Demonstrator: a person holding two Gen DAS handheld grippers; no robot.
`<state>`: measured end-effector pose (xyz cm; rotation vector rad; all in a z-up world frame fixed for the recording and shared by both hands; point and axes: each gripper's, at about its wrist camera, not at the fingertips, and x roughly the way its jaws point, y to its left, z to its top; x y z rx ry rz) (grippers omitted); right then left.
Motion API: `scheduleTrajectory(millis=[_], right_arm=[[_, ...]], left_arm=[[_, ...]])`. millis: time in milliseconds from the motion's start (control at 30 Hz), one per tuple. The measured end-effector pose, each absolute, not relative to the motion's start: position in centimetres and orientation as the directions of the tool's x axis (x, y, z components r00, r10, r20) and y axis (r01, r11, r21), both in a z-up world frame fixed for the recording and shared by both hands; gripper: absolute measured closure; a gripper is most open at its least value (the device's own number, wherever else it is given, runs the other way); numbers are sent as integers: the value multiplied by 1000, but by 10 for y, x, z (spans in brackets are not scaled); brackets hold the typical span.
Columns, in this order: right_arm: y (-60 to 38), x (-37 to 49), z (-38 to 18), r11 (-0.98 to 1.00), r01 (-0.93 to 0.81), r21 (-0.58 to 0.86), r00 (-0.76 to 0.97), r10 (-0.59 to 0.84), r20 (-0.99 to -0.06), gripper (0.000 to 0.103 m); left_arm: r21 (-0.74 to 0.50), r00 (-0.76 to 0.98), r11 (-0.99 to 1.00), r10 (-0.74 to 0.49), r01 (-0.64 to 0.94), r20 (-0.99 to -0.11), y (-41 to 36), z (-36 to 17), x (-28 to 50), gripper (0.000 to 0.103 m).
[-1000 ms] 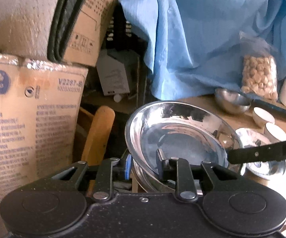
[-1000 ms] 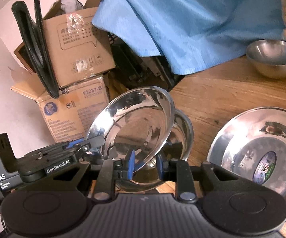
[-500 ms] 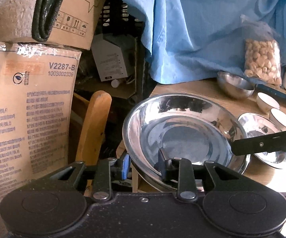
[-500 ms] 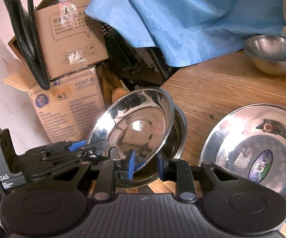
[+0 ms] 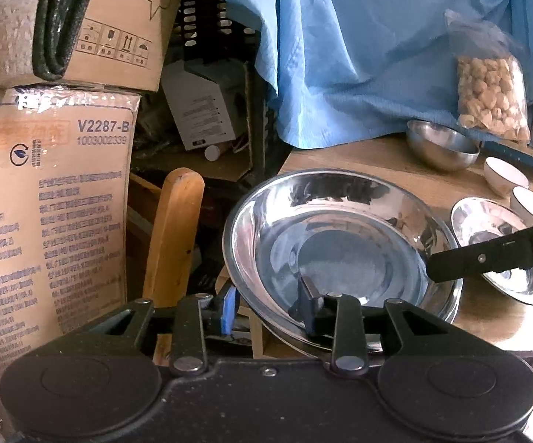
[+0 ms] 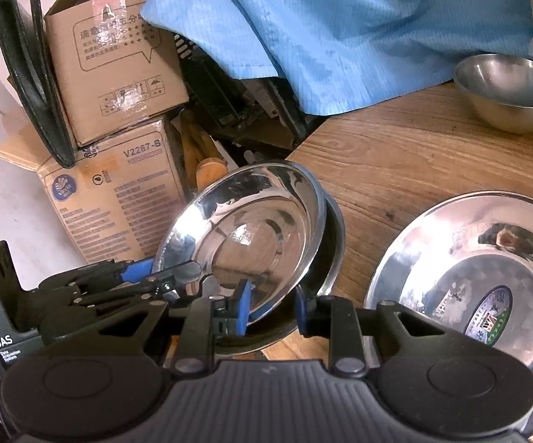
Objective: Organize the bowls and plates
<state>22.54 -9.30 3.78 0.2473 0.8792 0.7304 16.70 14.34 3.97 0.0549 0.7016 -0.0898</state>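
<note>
A shiny steel plate (image 5: 340,243) lies tilted on a second steel plate (image 6: 334,232) at the wooden table's left corner; the upper one also shows in the right wrist view (image 6: 251,236). My left gripper (image 5: 266,308) straddles the upper plate's near rim, its jaws a little apart. My right gripper (image 6: 272,310) straddles the rims of both plates from the other side, jaws also apart. A third steel plate with a sticker (image 6: 480,288) lies to the right.
A steel bowl (image 6: 510,92) stands at the back of the table (image 6: 406,155), with two small white bowls (image 5: 506,179) and a bag of snacks (image 5: 491,96). Blue cloth (image 5: 377,44) hangs behind. Cardboard boxes (image 5: 44,199) and a wooden chair back (image 5: 176,236) stand left.
The upper plate has tipped down from steeply tilted to nearly flat on the lower plate. Both grippers have widened slightly around the rims.
</note>
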Motion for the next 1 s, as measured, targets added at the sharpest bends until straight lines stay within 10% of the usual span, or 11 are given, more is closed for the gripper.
scheduleTrajectory(millis=[567, 800, 1000], right_arm=[[-95, 246, 47, 780, -446, 440, 473, 622, -624, 71], [-93, 243, 54, 806, -454, 379, 504, 583, -637, 58], [-92, 238, 58, 824, -457, 335, 540, 556, -632, 22]], left_arm=[[-26, 760, 996, -79, 82, -645, 138, 37, 211, 67], [-54, 770, 998, -57, 29, -635, 143, 42, 212, 43], [-77, 817, 997, -47, 4, -575, 143, 56, 201, 5]])
